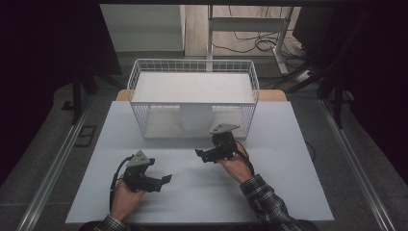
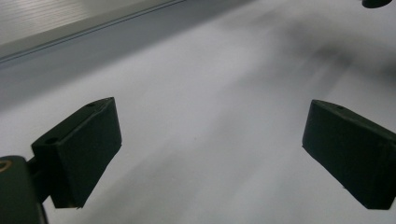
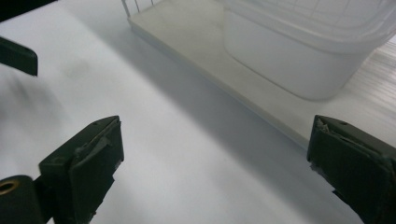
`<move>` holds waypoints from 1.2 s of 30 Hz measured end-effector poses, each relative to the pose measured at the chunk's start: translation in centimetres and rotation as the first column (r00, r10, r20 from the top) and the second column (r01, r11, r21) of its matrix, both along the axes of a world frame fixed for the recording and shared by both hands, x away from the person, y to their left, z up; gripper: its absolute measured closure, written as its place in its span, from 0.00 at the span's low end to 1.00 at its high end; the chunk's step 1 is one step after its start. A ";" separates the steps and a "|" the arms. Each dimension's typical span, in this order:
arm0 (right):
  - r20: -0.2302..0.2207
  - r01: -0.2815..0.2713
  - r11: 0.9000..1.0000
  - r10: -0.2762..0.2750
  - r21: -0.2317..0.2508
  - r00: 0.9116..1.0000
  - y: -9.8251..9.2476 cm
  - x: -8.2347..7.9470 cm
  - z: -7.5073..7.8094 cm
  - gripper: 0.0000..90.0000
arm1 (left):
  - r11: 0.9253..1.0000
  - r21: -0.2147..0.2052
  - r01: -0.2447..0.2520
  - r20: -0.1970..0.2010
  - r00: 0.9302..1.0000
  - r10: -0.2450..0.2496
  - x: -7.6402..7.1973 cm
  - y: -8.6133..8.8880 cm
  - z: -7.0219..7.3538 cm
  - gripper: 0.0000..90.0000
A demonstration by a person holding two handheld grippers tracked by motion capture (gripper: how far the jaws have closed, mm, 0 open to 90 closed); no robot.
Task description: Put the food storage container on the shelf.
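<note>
A: Where is the right gripper [image 1: 204, 155] sitting at this moment?

B: It is hovering over the white table [image 1: 288, 192], just in front of the wire basket [image 1: 139, 82]. Its jaws are standing wide apart with nothing between them; in the right gripper view only bare table is showing in the gap.

A: And the white container [image 3: 289, 60]?

B: It is resting on the lower shelf [image 3: 187, 28] of the wire basket, ahead of the right gripper and a little to the right of its line in its own view. It is apart from the jaws, with the shelf's front edge lying between them. In the high view it is sitting just beyond the gripper, under the basket's top board.

A: What is the left gripper [image 1: 166, 179] doing?

B: It is lying low over the table, well apart from the basket, with its tips pointing toward the right gripper's side. Its jaws are gaping wide too, empty, with plain tabletop between them.
</note>
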State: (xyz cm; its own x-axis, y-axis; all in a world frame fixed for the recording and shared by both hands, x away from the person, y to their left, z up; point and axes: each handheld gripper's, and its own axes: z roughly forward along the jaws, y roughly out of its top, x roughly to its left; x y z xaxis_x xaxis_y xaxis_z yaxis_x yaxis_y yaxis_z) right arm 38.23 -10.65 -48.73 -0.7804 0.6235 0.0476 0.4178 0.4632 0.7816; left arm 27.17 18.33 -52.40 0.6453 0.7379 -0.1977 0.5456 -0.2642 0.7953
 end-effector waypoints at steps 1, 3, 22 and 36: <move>0.000 0.000 1.000 0.000 0.000 1.000 0.0 0.0 0.0 0.03 | 1.000 0.000 0.000 0.000 1.000 0.000 0.0 0.0 0.0 0.05; -0.001 0.003 1.000 -0.003 -0.003 1.000 -0.2 -0.1 -0.2 0.03 | 1.000 0.001 0.001 -0.001 1.000 -0.001 0.0 0.1 0.0 0.05; -0.011 -0.010 1.000 0.010 -0.006 1.000 -2.2 -1.8 0.2 0.03 | 1.000 0.017 -0.008 0.013 1.000 0.008 0.0 0.2 -0.3 0.04; -0.003 0.001 1.000 -0.001 0.014 1.000 -4.3 -3.1 1.1 0.03 | 1.000 0.013 0.004 0.025 1.000 -0.005 -0.1 0.1 -0.3 0.04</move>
